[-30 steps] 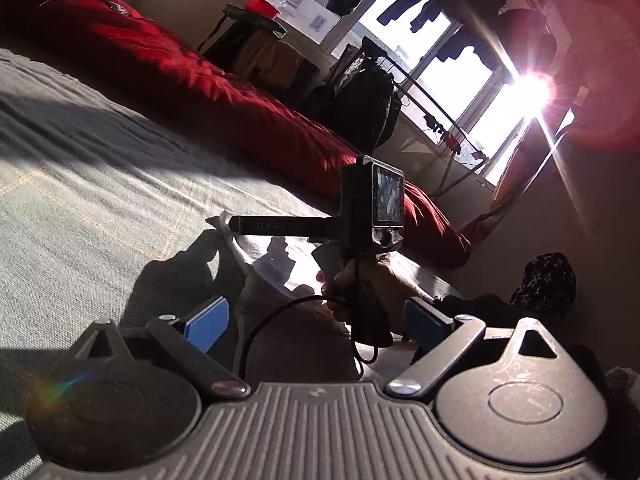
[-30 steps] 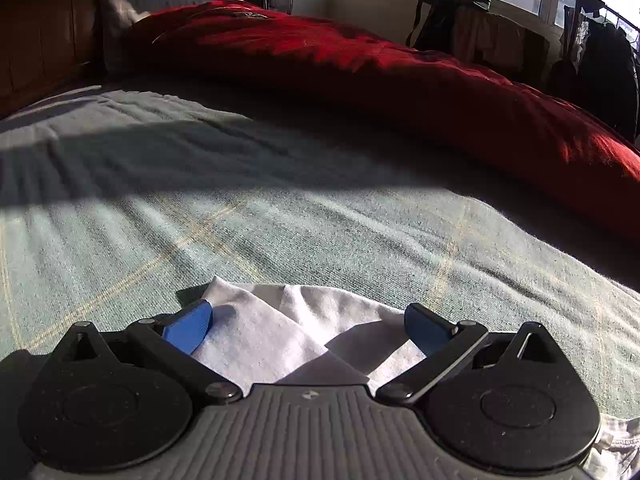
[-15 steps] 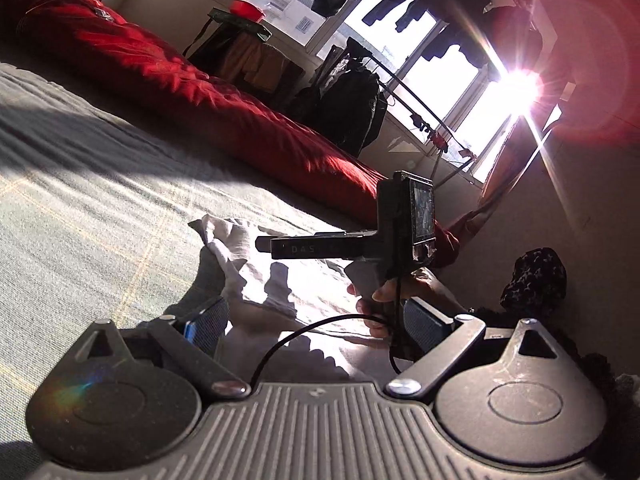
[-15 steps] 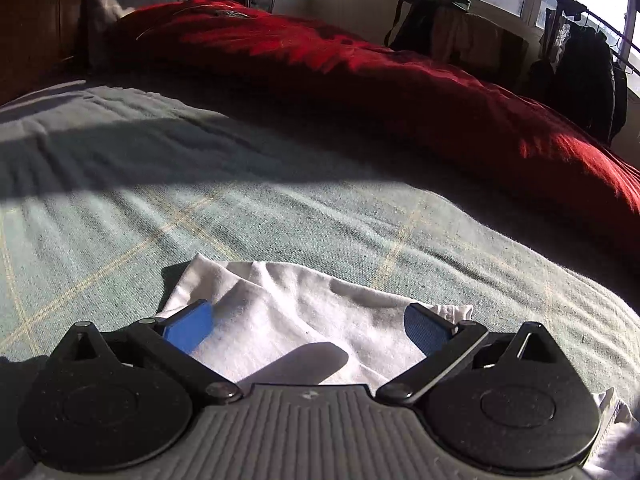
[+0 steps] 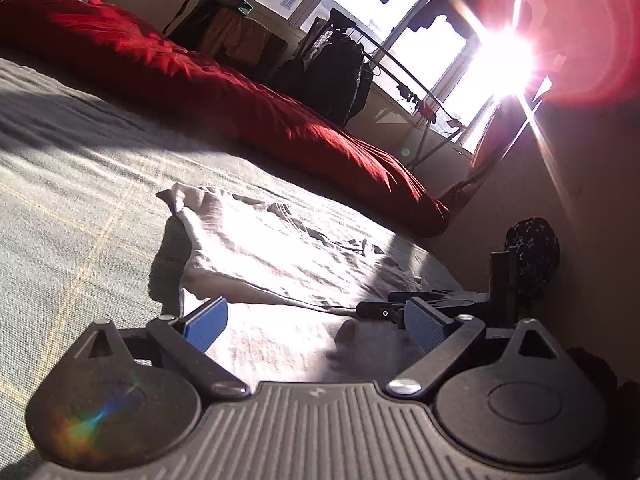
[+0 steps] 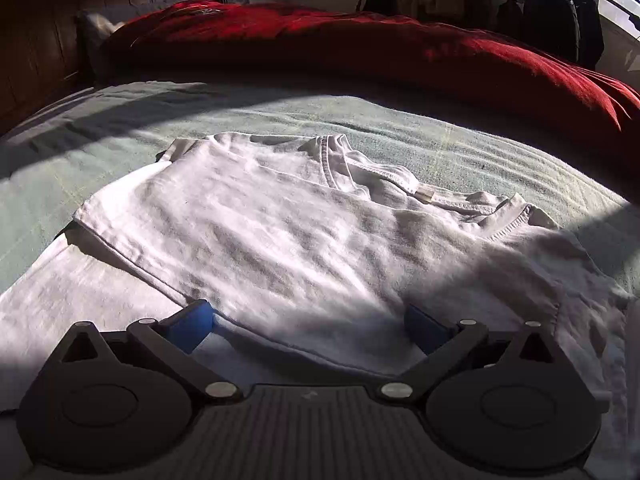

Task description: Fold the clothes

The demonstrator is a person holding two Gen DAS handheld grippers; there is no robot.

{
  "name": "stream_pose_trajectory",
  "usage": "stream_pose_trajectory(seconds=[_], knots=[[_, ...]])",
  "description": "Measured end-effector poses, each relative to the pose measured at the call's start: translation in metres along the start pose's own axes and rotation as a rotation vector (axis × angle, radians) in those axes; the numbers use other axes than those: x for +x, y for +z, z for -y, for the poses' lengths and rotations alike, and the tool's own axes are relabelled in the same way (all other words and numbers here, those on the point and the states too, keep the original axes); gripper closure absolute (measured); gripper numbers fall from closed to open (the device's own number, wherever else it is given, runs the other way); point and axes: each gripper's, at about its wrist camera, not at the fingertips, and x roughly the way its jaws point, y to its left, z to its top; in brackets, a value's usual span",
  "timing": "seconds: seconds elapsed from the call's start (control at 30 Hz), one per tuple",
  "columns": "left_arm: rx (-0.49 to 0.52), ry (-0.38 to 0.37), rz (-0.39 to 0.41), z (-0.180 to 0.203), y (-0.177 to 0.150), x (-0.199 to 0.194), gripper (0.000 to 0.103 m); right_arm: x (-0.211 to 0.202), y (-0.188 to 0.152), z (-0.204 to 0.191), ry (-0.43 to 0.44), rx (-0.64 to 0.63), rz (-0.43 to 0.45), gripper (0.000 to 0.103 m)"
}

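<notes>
Right wrist view shows your right tongs (image 6: 308, 322) spread wide and gripping nothing, low over the near edge of the crumpled white cotton T-shirt (image 6: 304, 240) that lies just ahead of them on the grey-green woven bed cover (image 6: 460, 140), with one side already folded over the body and the ribbed collar at the far side. Left wrist view has your left tongs (image 5: 316, 320) equally agape and empty above the same shirt, so judge the fold as started but unfinished. Wrinkles and a bunched far corner remain to smooth and fold.
</notes>
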Motion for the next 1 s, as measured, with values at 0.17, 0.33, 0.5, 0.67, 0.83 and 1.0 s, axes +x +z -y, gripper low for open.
stream_pose_trajectory(seconds=[0.17, 0.33, 0.5, 0.67, 0.83, 1.0], knots=[[0.003, 0.016, -0.021, 0.000, -0.002, 0.008, 0.008, -0.022, 0.006, 0.042, 0.059, 0.189, 0.088, 0.000], [0.027, 0.063, -0.066, 0.003, -0.005, 0.020, 0.008, -0.004, 0.003, 0.079, 0.132, 0.361, 0.094, 0.000], [0.046, 0.092, -0.085, 0.006, -0.008, 0.024, 0.008, -0.018, -0.013, 0.110, 0.108, 0.487, 0.150, 0.000], [0.052, 0.092, -0.081, 0.008, -0.008, 0.023, 0.008, -0.024, 0.006, 0.111, 0.043, 0.463, 0.174, 0.000], [0.054, 0.103, -0.088, 0.008, -0.008, 0.025, 0.008, 0.008, 0.019, 0.111, 0.069, 0.491, 0.120, 0.000], [0.041, 0.097, -0.078, 0.004, -0.007, 0.020, 0.008, 0.014, 0.015, 0.103, 0.035, 0.498, 0.110, 0.000]])
